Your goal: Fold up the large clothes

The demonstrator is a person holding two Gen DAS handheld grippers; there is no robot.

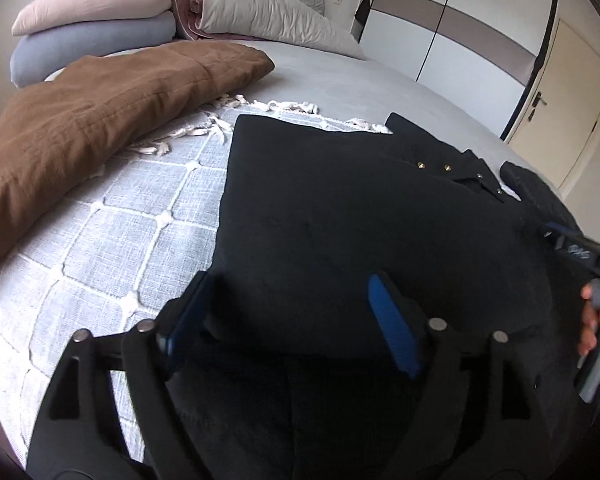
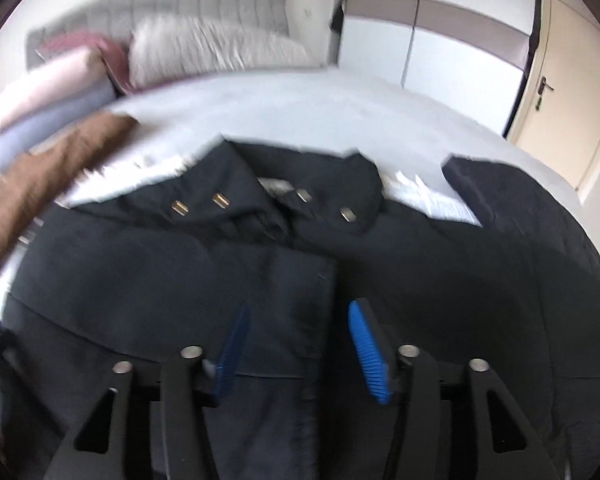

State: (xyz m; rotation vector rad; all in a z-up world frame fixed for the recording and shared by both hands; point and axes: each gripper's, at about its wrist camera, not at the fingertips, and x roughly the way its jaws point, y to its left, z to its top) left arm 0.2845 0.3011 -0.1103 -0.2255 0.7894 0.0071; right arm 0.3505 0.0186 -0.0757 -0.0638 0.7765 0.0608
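Observation:
A large black garment [image 1: 340, 208] with gold studs at its collar [image 2: 260, 204] lies spread on the bed, collar toward the headboard. One sleeve [image 2: 520, 208] stretches out to the right. In the left wrist view, my left gripper [image 1: 290, 284] hovers over the garment's lower left part, jaws wide open, nothing pinched. My right gripper [image 2: 300, 308] is open over a folded panel in the garment's middle; this view is blurred. The right gripper [image 1: 572, 248] and the hand [image 1: 596, 320] holding it show at the left wrist view's right edge.
A checked light-grey throw [image 1: 120, 220] with a white fringe covers the bed under the garment. A brown blanket [image 1: 100, 120] lies at the left, stacked pillows [image 1: 92, 4] at the headboard. A wardrobe [image 1: 460, 32] and a door [image 1: 560, 100] stand beyond the bed's right side.

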